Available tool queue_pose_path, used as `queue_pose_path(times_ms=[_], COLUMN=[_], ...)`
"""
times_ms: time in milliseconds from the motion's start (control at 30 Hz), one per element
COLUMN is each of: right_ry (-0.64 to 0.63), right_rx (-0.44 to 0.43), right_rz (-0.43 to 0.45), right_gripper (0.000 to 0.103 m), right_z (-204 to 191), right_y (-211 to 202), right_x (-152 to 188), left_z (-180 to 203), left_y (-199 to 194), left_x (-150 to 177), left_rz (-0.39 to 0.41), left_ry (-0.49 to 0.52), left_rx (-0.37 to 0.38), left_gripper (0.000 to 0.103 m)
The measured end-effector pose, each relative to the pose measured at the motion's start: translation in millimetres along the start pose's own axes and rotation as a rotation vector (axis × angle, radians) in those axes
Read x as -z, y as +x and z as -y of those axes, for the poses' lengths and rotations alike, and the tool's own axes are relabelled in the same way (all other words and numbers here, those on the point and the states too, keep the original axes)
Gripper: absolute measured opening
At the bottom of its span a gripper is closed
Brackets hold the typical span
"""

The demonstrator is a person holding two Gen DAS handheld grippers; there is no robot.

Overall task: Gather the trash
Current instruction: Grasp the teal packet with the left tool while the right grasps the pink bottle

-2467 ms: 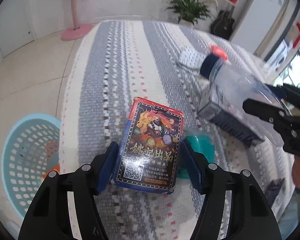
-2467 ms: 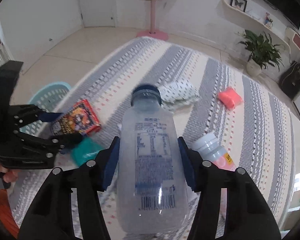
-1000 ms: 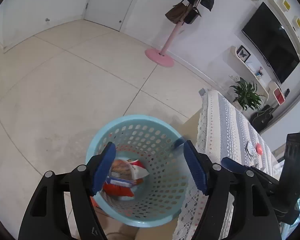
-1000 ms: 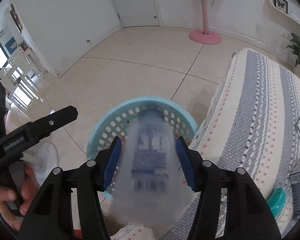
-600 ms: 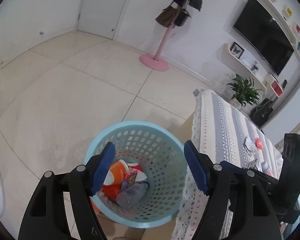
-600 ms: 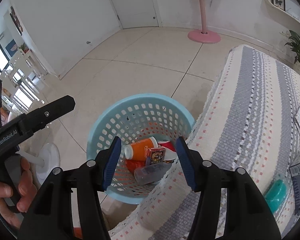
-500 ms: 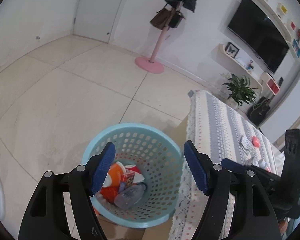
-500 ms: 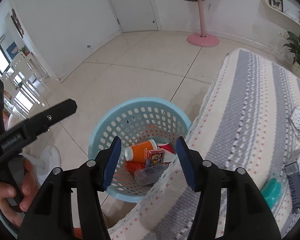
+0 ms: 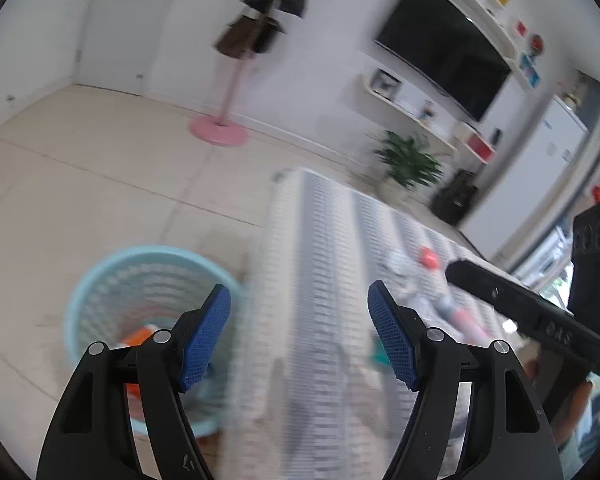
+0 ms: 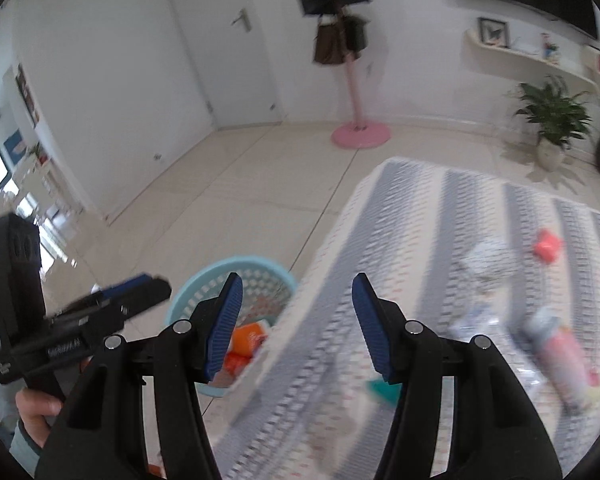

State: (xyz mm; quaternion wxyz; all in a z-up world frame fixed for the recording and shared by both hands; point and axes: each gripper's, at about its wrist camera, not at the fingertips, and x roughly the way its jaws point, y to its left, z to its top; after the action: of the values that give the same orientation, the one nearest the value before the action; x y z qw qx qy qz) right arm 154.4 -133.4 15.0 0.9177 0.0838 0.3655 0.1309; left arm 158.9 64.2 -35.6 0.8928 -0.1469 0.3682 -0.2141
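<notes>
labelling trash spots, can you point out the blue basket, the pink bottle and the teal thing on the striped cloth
blue basket (image 10: 204, 280): right wrist view, far rim.
pink bottle (image 10: 564, 364): right wrist view, middle of its pink body.
teal thing (image 10: 384, 391): right wrist view, its visible part beside the right finger.

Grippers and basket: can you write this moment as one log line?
left gripper: open, empty | right gripper: open, empty | blue basket: holds trash | bed: trash remains

White walls, beige tiled floor, wall-mounted television

The left gripper, jaws apart and empty, hangs over the basket and striped cloth.
</notes>
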Motion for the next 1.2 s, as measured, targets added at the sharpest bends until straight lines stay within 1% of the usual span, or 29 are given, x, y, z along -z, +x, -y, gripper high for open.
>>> queue_pose_path(times_ms=[100, 133, 200, 233, 333, 467, 567, 700, 800, 867, 933, 1033, 1133, 1200], right_ry=[0.016, 0.022, 0.035, 0.04, 0.047, 0.026, 0.014, 0.026, 0.044, 0.043, 0.028, -0.021, -0.063, -0.061], right_rx=[0.057, 0.079, 0.11, 0.135, 0.206, 0.299, 0.336, 0.348, 0.327, 0.314, 0.279, 0.259, 0.275, 0.279], right_rz=[0.037, 0.042, 0.038, 0.033, 0.021, 0.004, -0.022, -0.063, -0.103, -0.139, -0.176, -0.23, -0.268, -0.29], right_gripper=[0.054, 0.054, 0.054, 0.054, 0.054, 0.054, 0.054, 0.054, 0.054, 0.057, 0.063, 0.063, 0.063, 0.063], right_z=[37.6, 52.2, 77.7, 92.7, 131.9, 171.6, 197.6, 227.1, 241.1, 249.6, 254.0, 251.2, 246.9, 249.0], right_y=[-26.7, -34.0, -44.0, -48.4, -57.9, -61.7, -59.2, -49.9, -39.9, -30.1, -20.0, -8.5, 1.0, 5.8], right_x=[-1.1, -0.5, 2.5, 4.3, 12.1, 26.4, 38.0, 51.0, 59.1, 64.8, 70.4, 75.5, 80.2, 82.9], left_z=[34.2, 50.0, 66.4, 77.9, 99.3, 115.5, 122.1, 126.2, 128.3, 129.1, 128.6, 127.5, 130.0, 132.5], left_y=[13.9, 22.5, 34.8, 46.1, 74.0, 108.9, 133.0, 157.8, 173.2, 181.1, 188.7, 196.5, 198.7, 200.7], left_x=[4.1, 6.6, 13.2, 17.7, 30.5, 43.2, 55.7, 69.5, 78.5, 84.1, 86.8, 90.4, 90.6, 91.4], left_rz=[-0.033, -0.055, -0.083, -0.113, -0.174, -0.244, -0.296, -0.348, -0.382, -0.401, -0.41, -0.424, -0.415, -0.411], left_ry=[0.045, 0.07, 0.104, 0.12, 0.148, 0.171, 0.195, 0.212, 0.236, 0.256, 0.264, 0.264, 0.273, 0.281], left_rx=[0.031, 0.044, 0.051, 0.06, 0.069, 0.065, 0.041, 0.003, -0.034, -0.055, -0.081, -0.101, -0.117, -0.13], left_gripper=[0.069, 0.069, 0.069, 0.069, 0.069, 0.069, 0.069, 0.069, 0.069, 0.069, 0.069, 0.067, 0.066, 0.061])
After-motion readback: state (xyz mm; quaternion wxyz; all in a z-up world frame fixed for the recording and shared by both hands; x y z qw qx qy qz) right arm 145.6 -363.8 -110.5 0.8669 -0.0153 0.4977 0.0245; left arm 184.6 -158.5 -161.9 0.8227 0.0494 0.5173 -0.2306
